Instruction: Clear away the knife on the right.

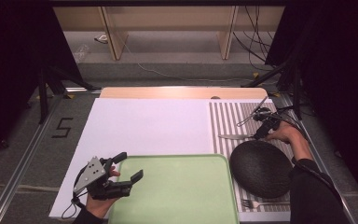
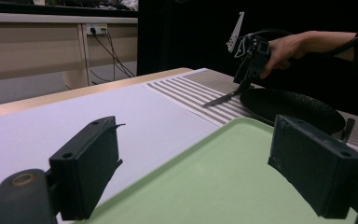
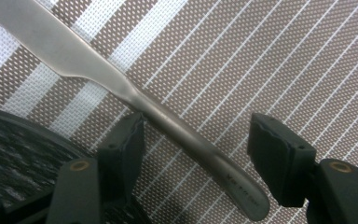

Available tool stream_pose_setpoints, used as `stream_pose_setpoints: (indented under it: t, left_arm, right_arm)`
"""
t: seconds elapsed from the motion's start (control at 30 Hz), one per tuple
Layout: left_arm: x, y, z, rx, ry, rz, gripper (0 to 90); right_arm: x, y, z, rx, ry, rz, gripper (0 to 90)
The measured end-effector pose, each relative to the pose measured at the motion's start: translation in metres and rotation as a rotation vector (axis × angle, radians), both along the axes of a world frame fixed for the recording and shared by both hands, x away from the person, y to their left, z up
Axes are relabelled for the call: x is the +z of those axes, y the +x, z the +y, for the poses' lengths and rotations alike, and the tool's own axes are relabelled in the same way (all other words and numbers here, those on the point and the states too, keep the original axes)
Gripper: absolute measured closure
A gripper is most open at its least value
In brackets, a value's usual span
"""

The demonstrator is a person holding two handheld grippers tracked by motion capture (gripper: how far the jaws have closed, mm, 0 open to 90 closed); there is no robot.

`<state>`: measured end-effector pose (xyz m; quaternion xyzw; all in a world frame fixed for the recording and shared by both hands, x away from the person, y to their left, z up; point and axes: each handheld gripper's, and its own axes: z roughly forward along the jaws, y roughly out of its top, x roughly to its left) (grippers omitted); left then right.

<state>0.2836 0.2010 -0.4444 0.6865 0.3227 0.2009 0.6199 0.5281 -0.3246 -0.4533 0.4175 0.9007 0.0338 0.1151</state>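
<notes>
A table knife [image 1: 235, 137] lies on the striped placemat [image 1: 228, 116], just beyond a black plate [image 1: 260, 169]. My right gripper [image 1: 258, 135] is lowered over the handle end. In the right gripper view the jaws stand open [image 3: 200, 149] on either side of the knife [image 3: 74, 60] handle without touching it, and the plate [image 3: 18, 149] shows at the lower left. My left gripper [image 1: 130, 165] is open at the near left. One jaw is over the white sheet, the other over the green tray [image 1: 182, 196], whose left rim [image 2: 168, 163] passes between them.
A fork [image 1: 261, 204] rests on the placemat at the near side of the plate. A white sheet [image 1: 144, 126] covers the table's left and middle. Metal frame rails [image 1: 23, 158] run along both sides, and cables lie on the floor behind.
</notes>
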Motion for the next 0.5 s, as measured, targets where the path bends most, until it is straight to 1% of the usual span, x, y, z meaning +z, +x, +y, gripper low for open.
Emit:
stream_pose_setpoints:
  t: [0.1, 0.2, 0.27, 0.37, 0.47, 0.5]
  left_arm:
    - [-0.0001, 0.0004, -0.0002, 0.001, 0.000, 0.000, 14.9]
    - [-0.0001, 0.0004, -0.0004, 0.001, -0.001, 0.000, 14.9]
    - [-0.0002, 0.0004, -0.0005, 0.001, 0.001, -0.001, 15.0]
    - [-0.0001, 0.0005, 0.0001, 0.004, -0.002, 0.000, 15.0]
    - [-0.0004, 0.0008, 0.0000, 0.003, -0.002, 0.002, 15.0]
    - [-0.0004, 0.0008, -0.0001, 0.002, -0.002, 0.002, 15.0]
  right_arm:
    - [-0.0012, 0.0004, 0.0002, 0.010, -0.006, 0.010, 37.8]
    - [-0.0016, 0.0007, 0.0009, 0.019, -0.012, 0.017, 39.9]
    - [-0.0032, 0.0005, 0.0017, 0.031, -0.032, 0.028, 41.8]
    - [-0.0033, 0.0013, 0.0017, 0.031, -0.028, 0.037, 43.2]
    - [-0.0030, 0.0005, 0.0033, 0.044, -0.035, 0.040, 46.3]
    - [-0.0032, 0.0008, 0.0038, 0.058, -0.034, 0.040, 47.8]
